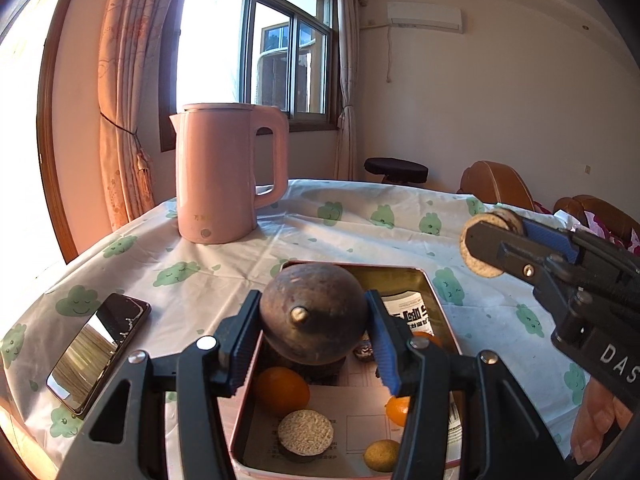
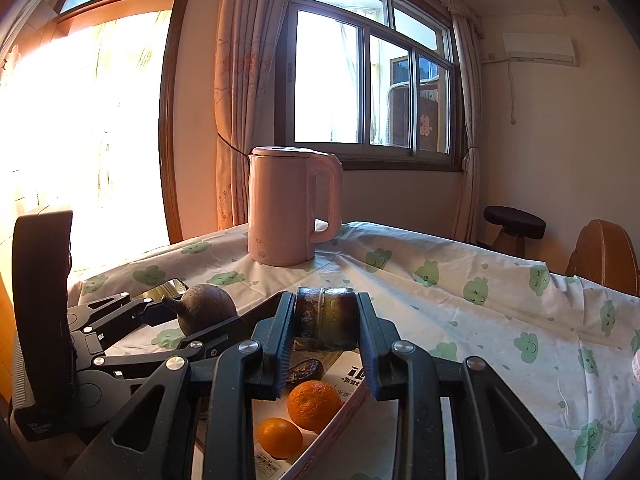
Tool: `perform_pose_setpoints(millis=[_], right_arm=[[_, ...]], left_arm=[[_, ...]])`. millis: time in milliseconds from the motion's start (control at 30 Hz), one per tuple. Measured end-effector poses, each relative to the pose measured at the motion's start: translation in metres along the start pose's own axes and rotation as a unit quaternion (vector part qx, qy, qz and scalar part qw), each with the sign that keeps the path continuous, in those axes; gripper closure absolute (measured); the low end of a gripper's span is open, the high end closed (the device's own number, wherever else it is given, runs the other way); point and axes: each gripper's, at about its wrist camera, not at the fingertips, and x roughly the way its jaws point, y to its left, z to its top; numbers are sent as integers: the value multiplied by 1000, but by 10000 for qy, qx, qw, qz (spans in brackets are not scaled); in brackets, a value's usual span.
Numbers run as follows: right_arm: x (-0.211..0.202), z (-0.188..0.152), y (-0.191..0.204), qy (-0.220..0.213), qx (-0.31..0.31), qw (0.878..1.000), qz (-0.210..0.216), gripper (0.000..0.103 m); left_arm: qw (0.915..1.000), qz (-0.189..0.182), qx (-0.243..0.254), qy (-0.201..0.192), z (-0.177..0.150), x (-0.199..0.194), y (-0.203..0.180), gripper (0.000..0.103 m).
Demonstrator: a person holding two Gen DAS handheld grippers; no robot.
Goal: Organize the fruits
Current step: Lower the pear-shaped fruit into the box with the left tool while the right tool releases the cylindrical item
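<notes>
Inside the pink tin box [image 1: 428, 284], nearest the left wrist camera, lay a round cork-topped slice [image 1: 306, 432], a small yellowish fruit [image 1: 381, 455] and two oranges, one [image 1: 282, 390] by the left wall and another [image 1: 398, 410] by the right wall. A printed sheet [image 1: 412, 314] lined the bottom. Above the box, the left gripper [image 1: 314, 338] had its blue-padded jaws pressed on either side of a dark brown round fruit [image 1: 314, 312], whose stub faced the camera. The fruit hung over the box's middle, clear of the things below.

To the right, the right gripper [image 2: 326, 322] had its jaws clamped on a short dark roll [image 2: 326, 316], held over the box's right edge; from the left wrist camera its cork-coloured end faces [image 1: 480, 246] showed. In the right wrist view, two oranges [image 2: 314, 404] [image 2: 280, 438] and a dark wrinkled piece [image 2: 306, 370] lay beneath it in the box.

On the tablecloth [image 1: 340, 236], left of the box near the table's left edge, a phone [image 1: 100, 348] lay flat. Farther back, near the far left edge, a pink kettle [image 1: 228, 172] stood upright. Beyond the table were a window [image 1: 256, 44], curtains [image 1: 124, 92], a dark stool [image 1: 396, 170] and brown chairs [image 1: 496, 184].
</notes>
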Motion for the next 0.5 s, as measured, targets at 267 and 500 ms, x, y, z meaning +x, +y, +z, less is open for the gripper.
perform_pose_setpoints(millis=[267, 500], right_arm=[[9, -5, 7, 107, 13, 9999, 54, 72], [24, -13, 11, 314, 51, 9995, 93, 72]], left_arm=[[9999, 74, -46, 123, -4, 6, 9, 50], [9998, 55, -86, 187, -7, 9, 14, 50]])
